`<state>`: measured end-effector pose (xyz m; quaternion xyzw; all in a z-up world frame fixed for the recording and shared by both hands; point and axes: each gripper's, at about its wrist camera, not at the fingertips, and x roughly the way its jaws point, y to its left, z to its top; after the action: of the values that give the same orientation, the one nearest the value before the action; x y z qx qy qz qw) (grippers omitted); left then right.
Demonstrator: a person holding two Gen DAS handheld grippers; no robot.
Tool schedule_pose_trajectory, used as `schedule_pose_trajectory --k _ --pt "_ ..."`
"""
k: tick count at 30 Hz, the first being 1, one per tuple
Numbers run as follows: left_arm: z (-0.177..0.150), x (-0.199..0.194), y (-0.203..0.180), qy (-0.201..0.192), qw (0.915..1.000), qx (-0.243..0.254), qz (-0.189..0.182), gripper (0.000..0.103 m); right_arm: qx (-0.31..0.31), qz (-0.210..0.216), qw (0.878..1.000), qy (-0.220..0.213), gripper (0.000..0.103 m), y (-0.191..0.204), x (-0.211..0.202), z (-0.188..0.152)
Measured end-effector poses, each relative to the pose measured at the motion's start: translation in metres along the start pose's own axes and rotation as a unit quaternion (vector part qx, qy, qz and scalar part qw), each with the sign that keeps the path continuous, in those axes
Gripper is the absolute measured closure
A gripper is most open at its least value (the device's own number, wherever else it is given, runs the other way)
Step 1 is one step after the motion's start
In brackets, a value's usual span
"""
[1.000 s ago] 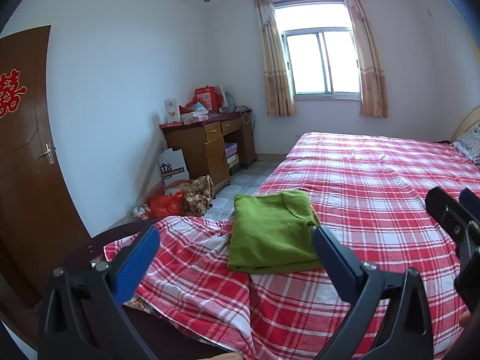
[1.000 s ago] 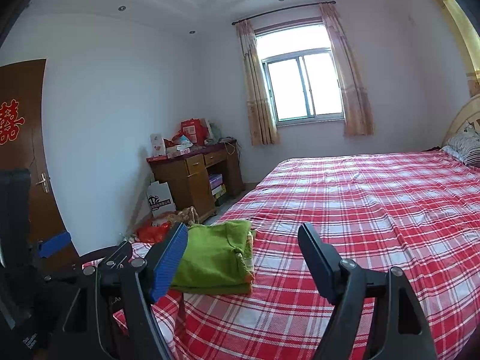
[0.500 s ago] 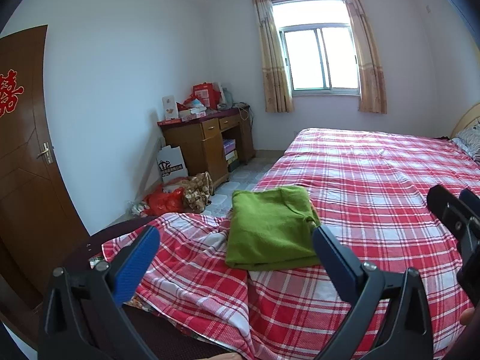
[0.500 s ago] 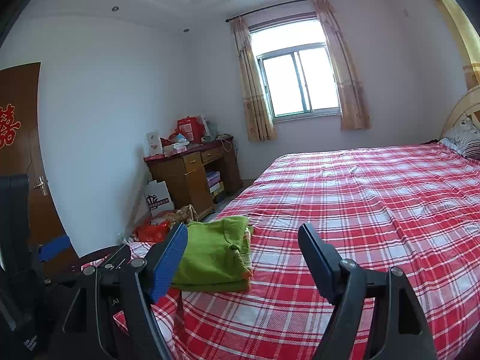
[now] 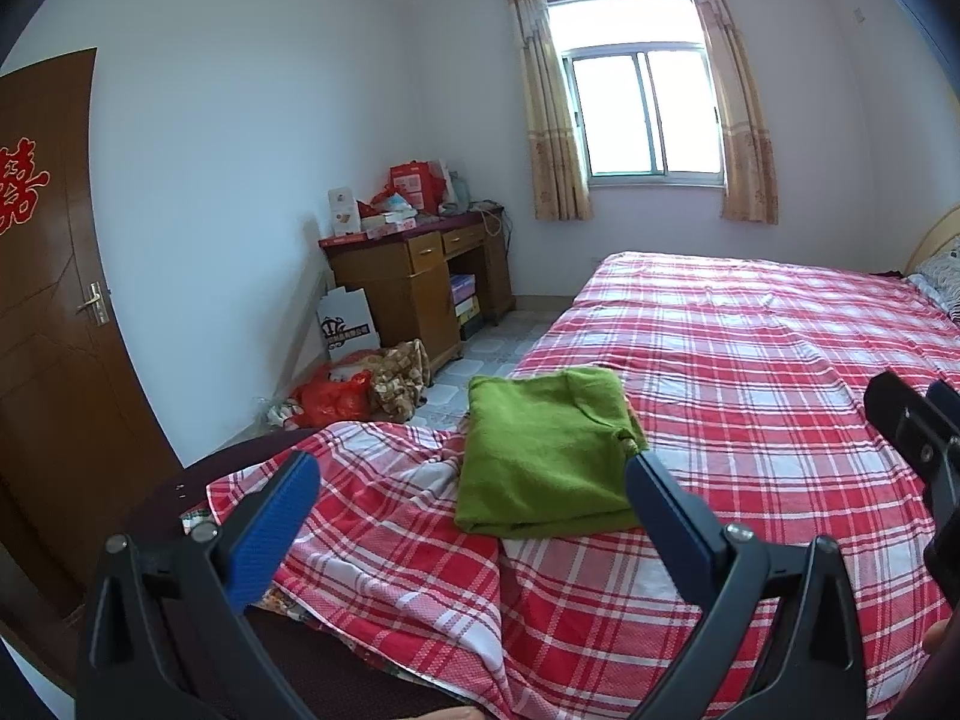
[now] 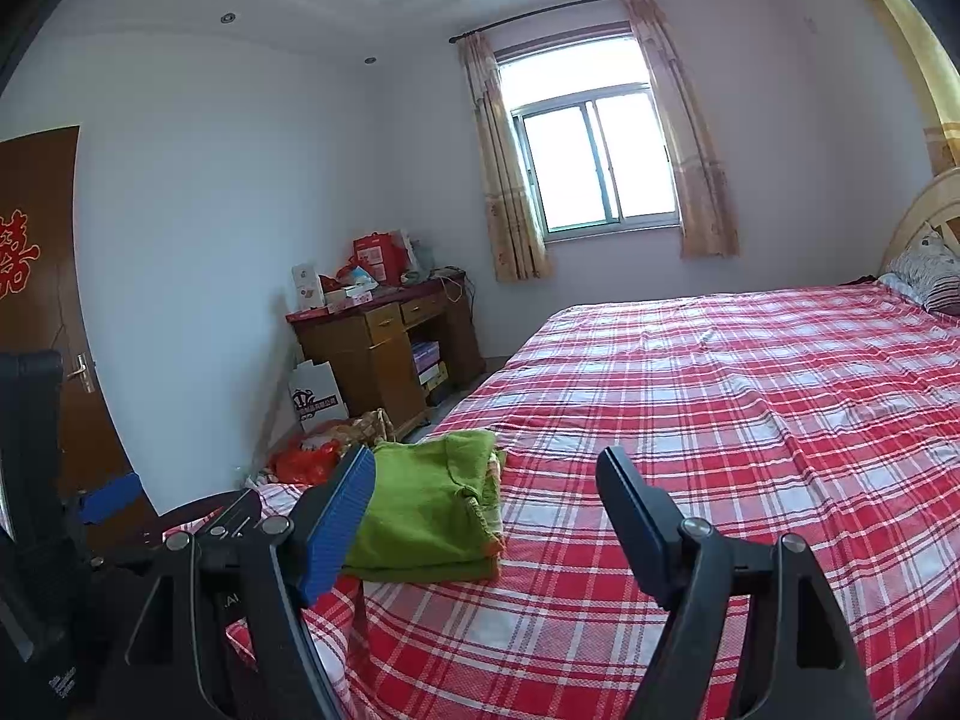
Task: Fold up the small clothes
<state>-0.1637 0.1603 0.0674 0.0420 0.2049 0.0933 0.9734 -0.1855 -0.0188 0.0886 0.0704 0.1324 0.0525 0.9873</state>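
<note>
The door (image 5: 42, 312) is cut off by the left edge. A finger (image 5: 645, 492) covers the green garment's (image 5: 540, 456) near corner. Box labels on the desk (image 5: 414, 276) are unreadable.

I see a wide bed under a red-and-white checked cotton sheet (image 5: 750, 360). A folded green knit garment (image 5: 540, 456) lies flat near its foot corner; a patterned pillow (image 6: 924, 276) rests at the far headboard end.
</note>
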Motion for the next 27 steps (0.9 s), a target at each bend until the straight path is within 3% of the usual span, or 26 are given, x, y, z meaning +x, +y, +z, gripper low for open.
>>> schedule_pose_trajectory --k 27 --pt "-0.004 0.021 -0.001 0.031 0.9995 -0.001 -0.007 0.000 0.012 -0.009 1.000 0.012 0.026 -0.005 0.007 -0.006"
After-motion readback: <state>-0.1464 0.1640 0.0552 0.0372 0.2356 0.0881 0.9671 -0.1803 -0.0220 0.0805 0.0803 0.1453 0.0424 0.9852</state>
